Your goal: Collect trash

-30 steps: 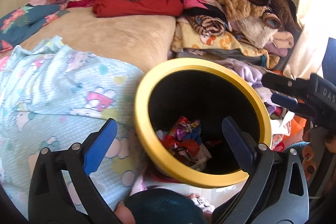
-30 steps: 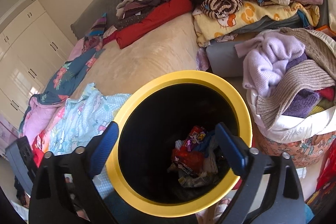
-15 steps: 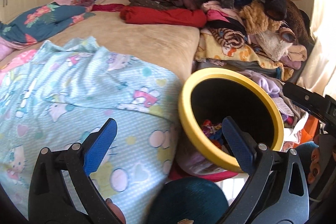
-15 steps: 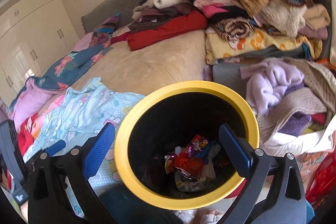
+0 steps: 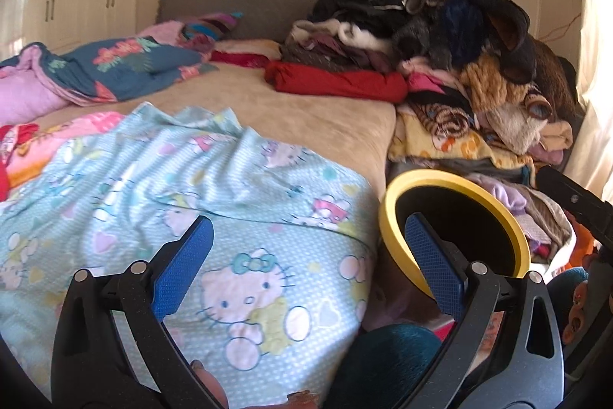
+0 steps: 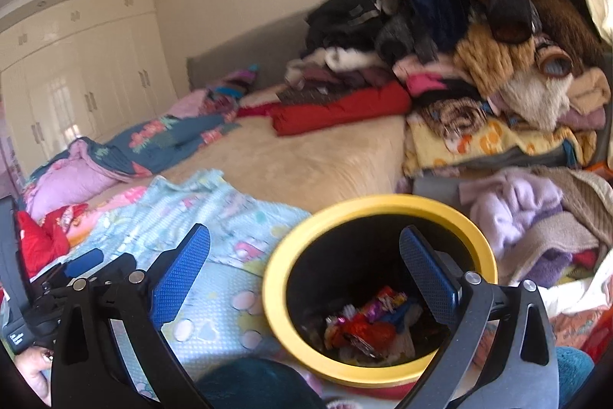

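Here the wide tan-covered bed [image 5: 306, 117] fills twelve o'clock, the round black bin with a yellow rim [image 6: 379, 206] beside it at five o'clock. Crumpled foil wrappers [image 6: 367, 324] lie in its bottom: light, crinkly and slippery, best pinched at a fold. The left tool [image 5: 310, 259] and right tool [image 6: 306, 263] both gape, holding nothing.

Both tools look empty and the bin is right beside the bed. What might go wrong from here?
The yellow-rimmed black bin sits tight against the light-blue cartoon-print blanket, so a sweep by the open left tool might snag fabric or tip it. Colourful wrappers could then spill. The heaped clothes pile may hide remaining trash.
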### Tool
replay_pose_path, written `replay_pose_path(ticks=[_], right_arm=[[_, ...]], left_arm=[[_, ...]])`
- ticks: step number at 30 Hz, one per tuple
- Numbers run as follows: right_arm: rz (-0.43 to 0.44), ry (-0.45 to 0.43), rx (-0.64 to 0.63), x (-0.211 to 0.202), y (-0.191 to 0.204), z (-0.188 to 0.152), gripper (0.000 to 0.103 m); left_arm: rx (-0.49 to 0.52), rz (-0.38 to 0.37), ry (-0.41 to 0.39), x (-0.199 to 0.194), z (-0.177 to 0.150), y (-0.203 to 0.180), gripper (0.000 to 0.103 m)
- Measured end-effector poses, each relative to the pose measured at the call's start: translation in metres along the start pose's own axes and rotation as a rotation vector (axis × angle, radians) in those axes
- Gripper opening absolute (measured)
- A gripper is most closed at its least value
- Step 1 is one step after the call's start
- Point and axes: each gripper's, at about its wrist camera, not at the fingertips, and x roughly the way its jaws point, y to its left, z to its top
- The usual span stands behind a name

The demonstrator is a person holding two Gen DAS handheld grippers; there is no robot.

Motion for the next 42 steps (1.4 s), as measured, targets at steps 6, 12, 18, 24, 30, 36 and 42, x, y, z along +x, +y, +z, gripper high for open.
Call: replay_pose_path(ticks=[6,12,18,24,30,36,42], right_arm=[[-0.005,-0.156,-0.050,-0.032,0.025,-0.014,0.097],[0.008,-0.197,-0.123,-0.041,0.046,-0.031,0.097],[-0.003,-0.204,-0.153,-0.037,0.052,-0.038,0.097],[-0.019,-0.188,-0.150,-0.032,0.050,-0.037,0.097],[-0.026,-0.178,-0.134,-0.029,0.046,-0.037,0.097],[-0.027,-0.183,-0.133,-0.028,0.044,-0.036,0.097],[-0.026,-0.184,-0.129,-0.030,0.044,-0.036,0.097]], left_arm=[[-0.001,0.050,-0.083,-0.027,-0.004,0.013,0.092],[0.004,0.053,-0.111,-0.045,-0.011,0.020,0.092],[-0.014,0.057,-0.114,-0.041,-0.017,0.023,0.092],[-0.018,0.060,-0.113,-0.041,-0.021,0.024,0.092],[-0.019,0.059,-0.105,-0.040,-0.021,0.023,0.092],[-0.016,0.053,-0.098,-0.038,-0.022,0.022,0.092],[-0.019,0.051,-0.100,-0.038,-0.022,0.022,0.092]])
